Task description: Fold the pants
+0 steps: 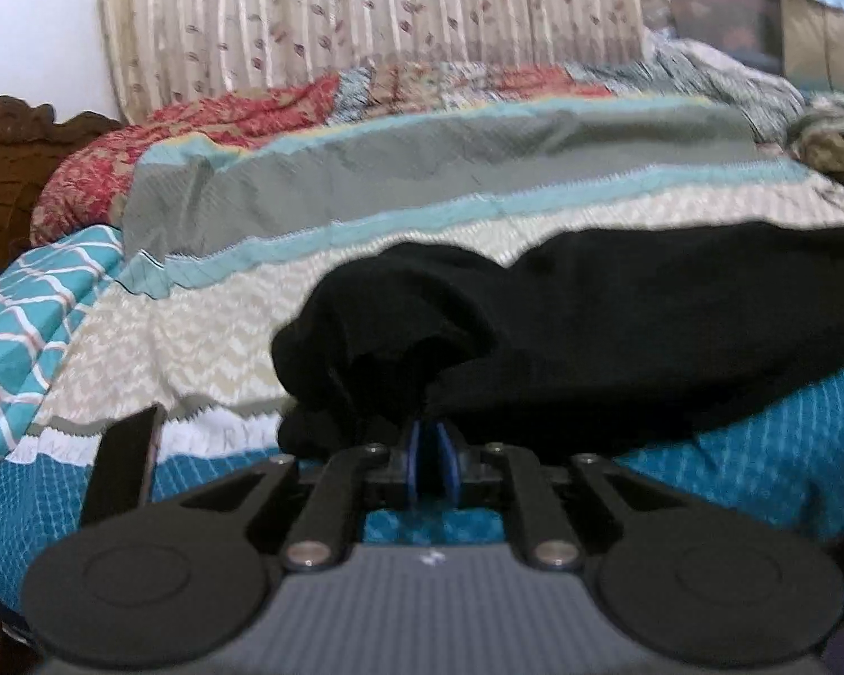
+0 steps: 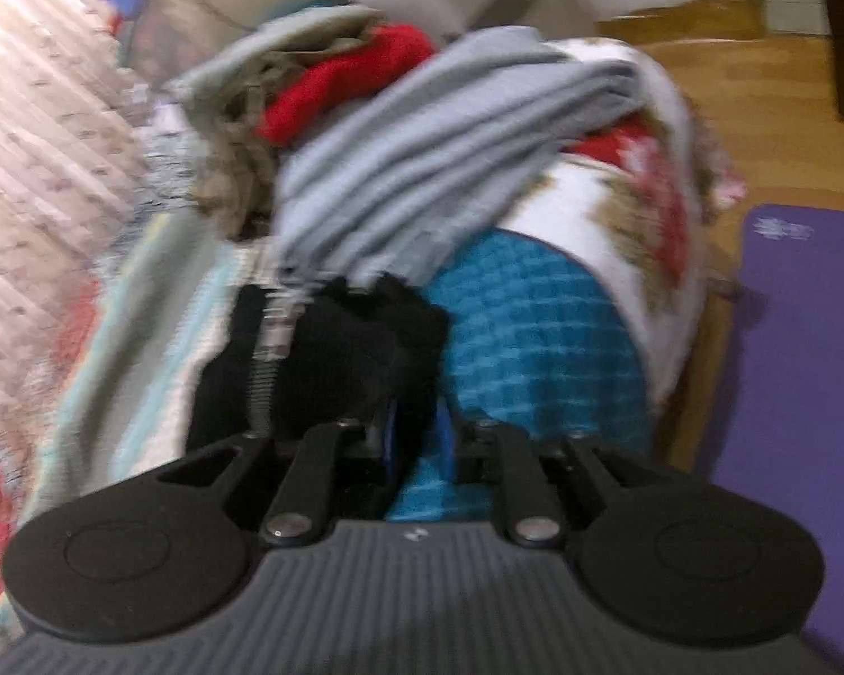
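The black pants [image 1: 619, 337] lay across the striped quilt [image 1: 422, 180] on the bed, stretched out to the right in the left wrist view, with the near end bunched into a loose lump just ahead of the left gripper [image 1: 429, 439]. That gripper's blue pads [image 1: 413, 450] stood almost together with dark cloth pinched at their tips, so it looked clamped on the pants' edge.

Over on the right, the right gripper [image 2: 416, 427] had its jaws a little apart; black fabric [image 2: 354, 349] sat bunched against the left finger, teal quilt showed through the gap, and the blur kept me from telling whether anything was truly gripped. No earlier view, so call it a loose hold at best.

A pile of gray and red laundry [image 2: 422, 129] waited beyond, and a purple mat [image 2: 804, 365] lay on the floor.

Progress, as a judgement: one fold seemed to be landing, both ends brought down onto the bed. Smoothing and at least another fold looked left to do.
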`<state>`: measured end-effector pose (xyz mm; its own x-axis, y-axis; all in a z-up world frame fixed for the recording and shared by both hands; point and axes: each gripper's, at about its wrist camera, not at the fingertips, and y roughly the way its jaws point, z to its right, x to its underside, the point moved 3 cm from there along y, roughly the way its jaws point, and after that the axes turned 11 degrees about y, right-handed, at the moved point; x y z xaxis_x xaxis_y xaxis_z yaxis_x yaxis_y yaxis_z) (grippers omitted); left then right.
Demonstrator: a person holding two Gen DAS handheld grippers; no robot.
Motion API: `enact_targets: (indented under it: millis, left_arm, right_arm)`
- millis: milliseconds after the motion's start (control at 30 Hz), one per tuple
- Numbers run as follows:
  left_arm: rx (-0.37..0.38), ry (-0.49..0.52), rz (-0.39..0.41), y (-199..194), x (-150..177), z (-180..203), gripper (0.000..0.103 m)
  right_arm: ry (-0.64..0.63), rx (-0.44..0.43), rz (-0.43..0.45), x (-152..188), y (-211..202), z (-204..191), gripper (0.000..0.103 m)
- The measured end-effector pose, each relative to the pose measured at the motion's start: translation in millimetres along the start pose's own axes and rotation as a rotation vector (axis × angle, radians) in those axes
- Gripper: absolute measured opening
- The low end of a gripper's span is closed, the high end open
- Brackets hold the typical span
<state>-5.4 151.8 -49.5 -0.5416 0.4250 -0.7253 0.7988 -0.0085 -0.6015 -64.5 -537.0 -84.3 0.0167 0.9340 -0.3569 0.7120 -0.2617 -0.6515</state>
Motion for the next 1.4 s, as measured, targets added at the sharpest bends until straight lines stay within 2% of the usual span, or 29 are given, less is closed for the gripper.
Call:
enact_targets:
  millis: [33,133,233,300,367,467,500,567,600,733,800,833,867,900,967,1033,1100,1167,1233,1300,1367,1400]
  left_arm:
    - [0.004,0.005,-0.003,-2.3,3.0,1.6,0.013]
    - [0.042,-0.045,0.001,-14.4,10.1,-8.2,0.018]
    - [0.043,-0.207,0.026,-29.1,11.2,-37.9,0.034]
    - [0.026,-0.346,0.054,-37.1,8.9,-66.6,0.039]
    - [0.012,-0.462,0.061,-37.9,5.3,-91.7,0.054]
    - [0.013,-0.566,0.072,-26.6,-6.2,-117.5,0.06]
    - [0.027,-0.592,0.065,-20.5,-10.2,-121.9,0.063]
    - [0.11,-0.674,0.037,-2.3,-15.8,-128.5,0.08]
    - [0.159,-0.729,0.019,10.4,-16.6,-131.6,0.08]
    - [0.279,-0.912,-0.079,62.5,-8.4,-143.3,0.08]
    - [0.348,-0.999,-0.099,83.2,0.2,-144.0,0.08]
    - [0.371,-1.026,-0.102,90.2,3.9,-142.4,0.074]
    - [0.382,-1.033,-0.1,94.3,5.9,-139.3,0.062]
    - [0.381,-1.02,-0.094,97.7,4.8,-137.9,0.056]
    - [0.378,-0.972,-0.069,98.8,-1.8,-136.0,0.031]
    - [0.397,-0.94,-0.043,97.3,-7.0,-135.9,0.018]
    - [0.406,-0.915,-0.022,95.7,-14.4,-137.4,0.015]
    - [0.399,-0.886,-0.006,89.6,-20.3,-139.0,0.015]
    - [0.401,-0.869,0.01,84.7,-24.7,-139.6,0.015]
    - [0.411,-0.866,0.031,79.4,-26.6,-141.4,0.015]
    - [0.413,-0.863,0.049,75.2,-27.1,-141.4,0.012]
    - [0.403,-0.857,0.056,72.9,-27.0,-140.8,0.011]
  right_arm:
    - [0.027,0.002,0.012,-1.8,-2.4,4.3,0.038]
    - [0.046,-0.001,0.057,-7.6,-15.4,8.0,0.038]
    - [-0.011,-0.019,0.102,-10.6,-30.6,-1.2,0.038]
    - [-0.061,-0.033,0.135,-8.7,-40.5,-10.7,0.038]
    - [-0.092,-0.049,0.145,-6.1,-43.4,-18.2,0.038]
    - [-0.122,-0.079,0.13,5.6,-42.1,-30.9,0.038]
    - [-0.133,-0.091,0.112,12.1,-40.6,-35.9,0.038]
    - [-0.157,-0.11,0.074,25.3,-36.9,-45.8,0.038]
    - [-0.179,-0.122,0.054,33.9,-35.6,-51.7,0.038]
    - [-0.271,-0.171,-0.044,73.0,-34.2,-77.2,0.038]
    - [-0.355,-0.239,-0.115,99.8,-37.8,-98.0,0.038]
    - [-0.402,-0.284,-0.164,116.0,-39.8,-111.1,0.038]
    - [-0.446,-0.334,-0.23,134.0,-41.0,-126.2,0.038]
    - [-0.49,-0.381,-0.303,152.3,-41.6,-142.2,0.038]
    - [-0.635,-0.487,-0.441,201.6,-50.6,-183.0,0.038]
    - [-0.837,-0.614,-0.575,266.1,-70.2,-226.4,0.038]
    - [-1.017,-0.721,-0.688,329.5,-91.2,-257.0,0.039]
    - [-1.163,-0.801,-0.736,388.8,-107.3,-278.4,0.045]
    - [-1.237,-0.852,-0.789,433.2,-111.5,-292.6,0.055]
    - [-1.297,-0.86,-0.822,468.4,-107.7,-301.9,0.057]
    - [-1.346,-0.807,-0.809,492.1,-98.0,-304.5,0.053]
    - [-1.356,-0.768,-0.817,498.1,-90.0,-306.2,0.027]
